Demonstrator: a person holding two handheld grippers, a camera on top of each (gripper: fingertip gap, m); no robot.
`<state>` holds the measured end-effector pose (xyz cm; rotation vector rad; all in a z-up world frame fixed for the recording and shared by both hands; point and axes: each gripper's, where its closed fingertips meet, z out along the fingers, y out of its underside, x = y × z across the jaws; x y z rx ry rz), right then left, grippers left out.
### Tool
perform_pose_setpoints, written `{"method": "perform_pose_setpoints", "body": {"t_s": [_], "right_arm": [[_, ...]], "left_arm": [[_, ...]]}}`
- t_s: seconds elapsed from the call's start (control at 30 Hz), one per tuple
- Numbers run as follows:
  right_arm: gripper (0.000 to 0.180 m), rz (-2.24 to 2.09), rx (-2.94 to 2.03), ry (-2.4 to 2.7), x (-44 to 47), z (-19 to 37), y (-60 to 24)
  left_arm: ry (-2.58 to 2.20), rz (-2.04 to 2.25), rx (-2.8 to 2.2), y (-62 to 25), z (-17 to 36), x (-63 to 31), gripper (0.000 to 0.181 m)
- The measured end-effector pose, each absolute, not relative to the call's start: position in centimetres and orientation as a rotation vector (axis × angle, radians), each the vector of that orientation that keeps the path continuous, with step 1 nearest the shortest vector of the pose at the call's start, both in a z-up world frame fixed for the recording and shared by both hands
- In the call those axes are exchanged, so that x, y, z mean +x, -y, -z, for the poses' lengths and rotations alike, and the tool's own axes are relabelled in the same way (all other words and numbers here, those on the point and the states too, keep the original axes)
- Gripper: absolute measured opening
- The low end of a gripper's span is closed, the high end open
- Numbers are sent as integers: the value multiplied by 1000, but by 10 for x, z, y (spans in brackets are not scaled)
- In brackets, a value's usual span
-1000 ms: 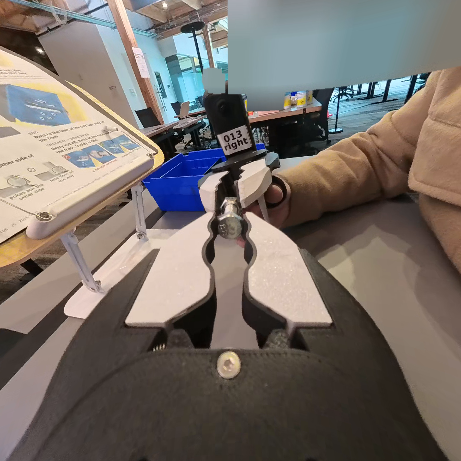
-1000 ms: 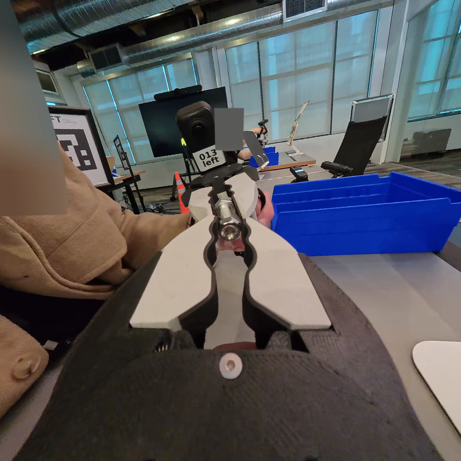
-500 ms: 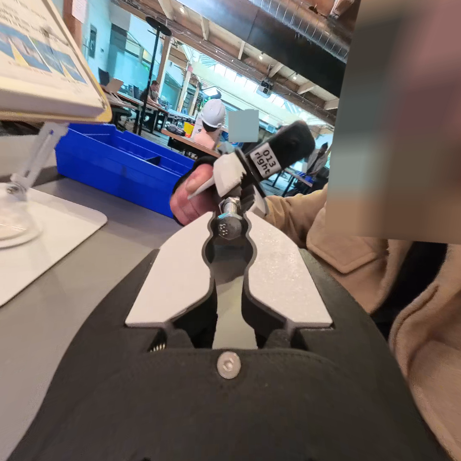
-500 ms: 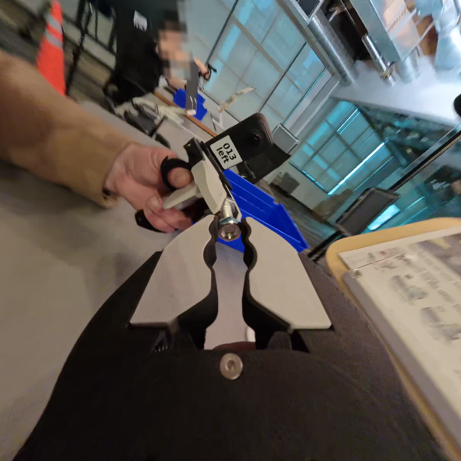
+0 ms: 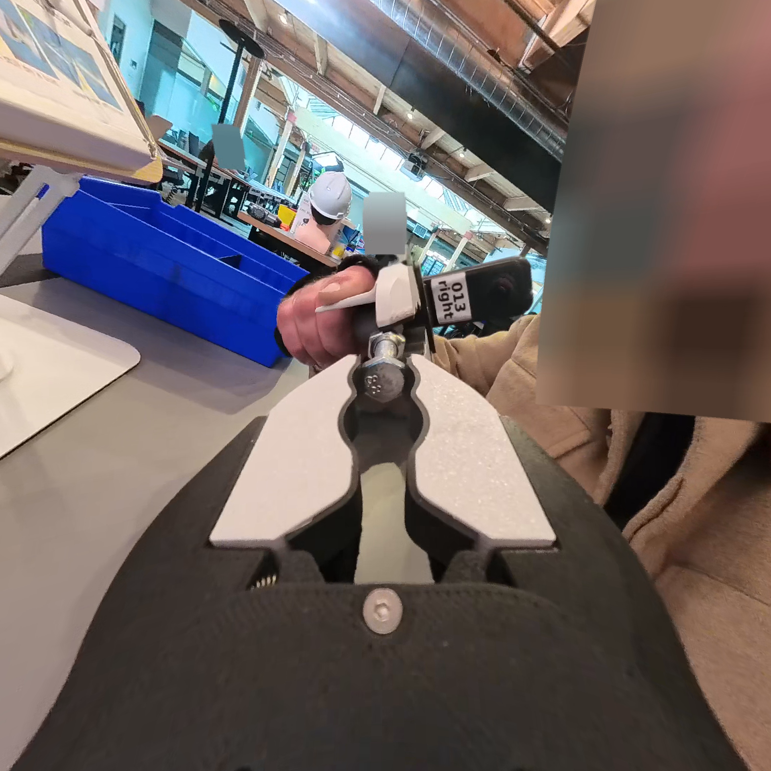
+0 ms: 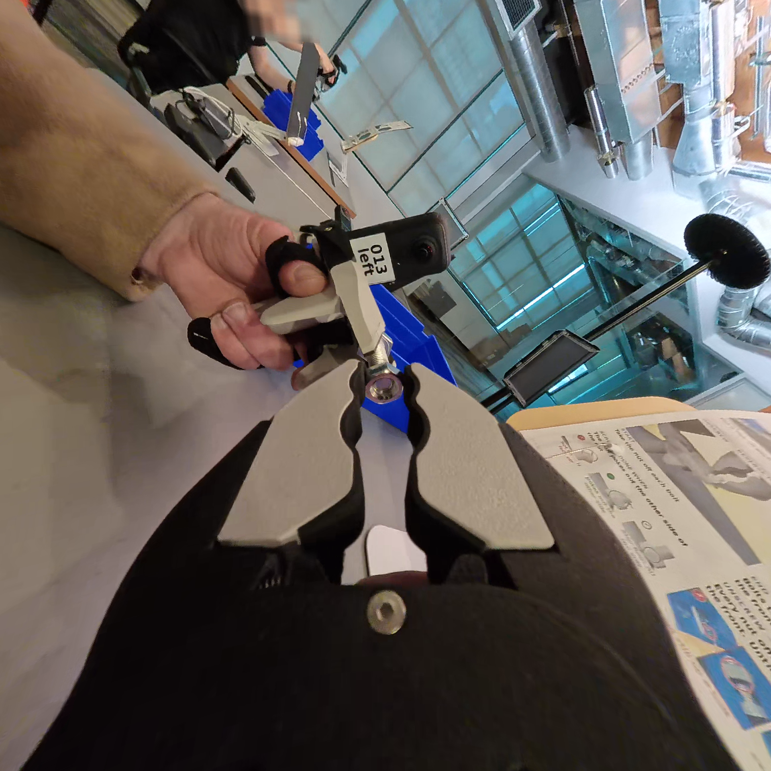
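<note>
My left gripper (image 5: 381,371) is shut on the hex head of a steel bolt (image 5: 381,386), held above the grey table (image 5: 125,459). The threaded shank points away into my right gripper (image 5: 396,300), which lies rolled on its side there. In the right wrist view my right gripper (image 6: 381,375) is shut on a flanged nut (image 6: 381,390) that sits on the bolt's thread (image 6: 375,354). The left gripper (image 6: 359,308) faces it, tilted, with a hand (image 6: 225,283) on its handle. The two grippers meet tip to tip.
A blue divided bin (image 5: 167,267) stands on the table behind the grippers and also shows in the right wrist view (image 6: 400,333). An instruction board on a stand (image 5: 62,83) with a white base plate (image 5: 50,367) is at the left. A beige sleeve (image 5: 626,500) is at the right.
Both grippers stay shut on the bolt and nut. The right gripper has rolled about the bolt's axis relative to the left, from upright to lying on its side. Both views have tilted.
</note>
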<state>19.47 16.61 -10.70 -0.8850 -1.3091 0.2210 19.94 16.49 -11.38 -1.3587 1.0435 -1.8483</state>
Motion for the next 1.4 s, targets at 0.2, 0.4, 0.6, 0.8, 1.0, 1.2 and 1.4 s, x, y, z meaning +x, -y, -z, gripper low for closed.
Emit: {"method": "perform_pose_setpoints", "body": {"t_s": [0.2, 0.4, 0.6, 0.8, 1.0, 1.2, 1.4], "right_arm": [[17, -333, -930, 1272, 195, 105, -166], [18, -663, -1063, 1167, 198, 103, -170], [18, -1030, -1155, 1052, 202, 100, -171], [17, -1201, -1193, 1002, 202, 102, -170], [17, -1275, -1214, 984, 200, 104, -169], [18, -1138, -1188, 1015, 200, 105, -171], [18, -529, -1007, 1218, 198, 106, -169]], "left_arm": [[-1089, 1778, -1334, -161, 112, 203, 32], [-1154, 1511, -1264, -165, 110, 201, 38], [-1255, 1240, -1230, -165, 113, 201, 36], [-1256, 1157, -1197, -166, 112, 201, 19], [-1251, 1162, -1188, -164, 109, 200, 19], [-1207, 1299, -1261, -165, 110, 201, 18], [-1090, 1675, -1330, -167, 112, 205, 18]]}}
